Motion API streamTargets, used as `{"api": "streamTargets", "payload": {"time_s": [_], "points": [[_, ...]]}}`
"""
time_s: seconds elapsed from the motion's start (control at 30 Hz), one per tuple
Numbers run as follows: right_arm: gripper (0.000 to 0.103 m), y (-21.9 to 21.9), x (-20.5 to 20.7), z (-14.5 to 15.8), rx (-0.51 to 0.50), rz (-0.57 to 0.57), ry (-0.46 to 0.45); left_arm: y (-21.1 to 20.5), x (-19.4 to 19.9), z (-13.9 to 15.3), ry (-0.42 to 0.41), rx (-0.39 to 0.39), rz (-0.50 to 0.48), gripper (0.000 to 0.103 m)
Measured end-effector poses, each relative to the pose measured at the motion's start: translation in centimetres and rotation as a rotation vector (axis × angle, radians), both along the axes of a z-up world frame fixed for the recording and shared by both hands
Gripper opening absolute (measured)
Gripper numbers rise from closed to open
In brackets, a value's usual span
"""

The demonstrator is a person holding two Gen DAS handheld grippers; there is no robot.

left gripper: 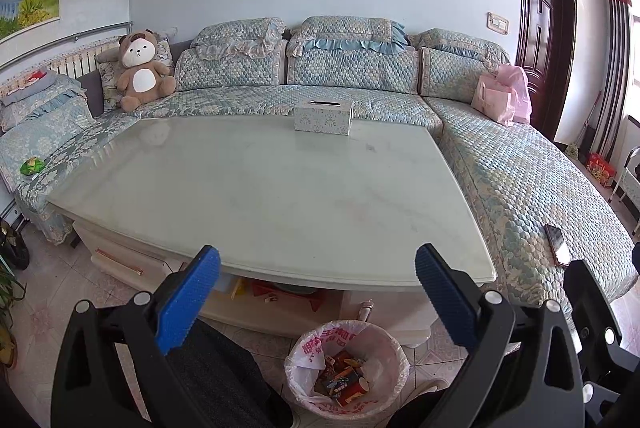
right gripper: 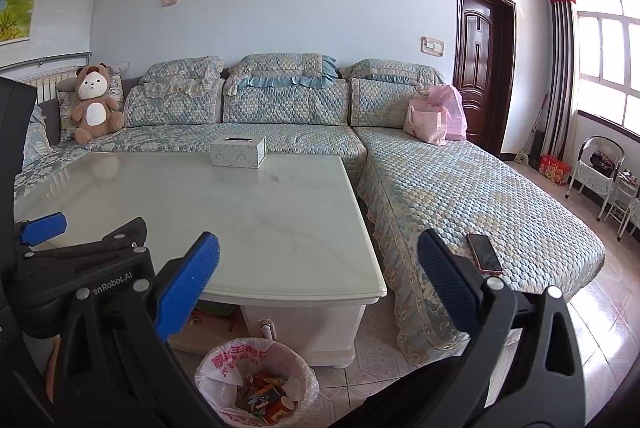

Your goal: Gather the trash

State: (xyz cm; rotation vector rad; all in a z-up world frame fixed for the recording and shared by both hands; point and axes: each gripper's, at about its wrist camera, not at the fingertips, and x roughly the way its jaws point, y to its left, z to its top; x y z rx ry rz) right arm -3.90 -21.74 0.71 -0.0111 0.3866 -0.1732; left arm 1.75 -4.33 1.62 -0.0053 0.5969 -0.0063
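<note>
A round bin (left gripper: 347,368) lined with a pink-printed white bag stands on the floor in front of the coffee table; colourful wrappers and small boxes (left gripper: 340,378) lie inside it. The right wrist view shows the same bin (right gripper: 256,382) low in frame. My left gripper (left gripper: 318,270) hangs above the bin near the table's front edge, open, with nothing between its blue pads. My right gripper (right gripper: 318,260) is open too and holds nothing. The left gripper's blue pad (right gripper: 44,228) and black frame show at the left of the right wrist view.
The pale marble coffee table (left gripper: 260,188) carries only a patterned tissue box (left gripper: 324,116). A quilted blue sofa (left gripper: 520,180) wraps around it, with a teddy bear (left gripper: 140,68), pink bags (left gripper: 502,98) and a phone (right gripper: 484,253). Items sit on the shelf under the table. A small green thing (left gripper: 32,166) lies on the sofa's left end.
</note>
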Motion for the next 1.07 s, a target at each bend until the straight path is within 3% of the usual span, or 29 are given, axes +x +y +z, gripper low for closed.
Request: {"api": "streamTargets", "payload": {"time_s": [1.07], "points": [[0.097, -0.71, 0.09, 0.35, -0.002, 0.010, 0.004, 0.13, 0.32, -0.16, 0.024, -0.015, 0.008, 0.096]]}}
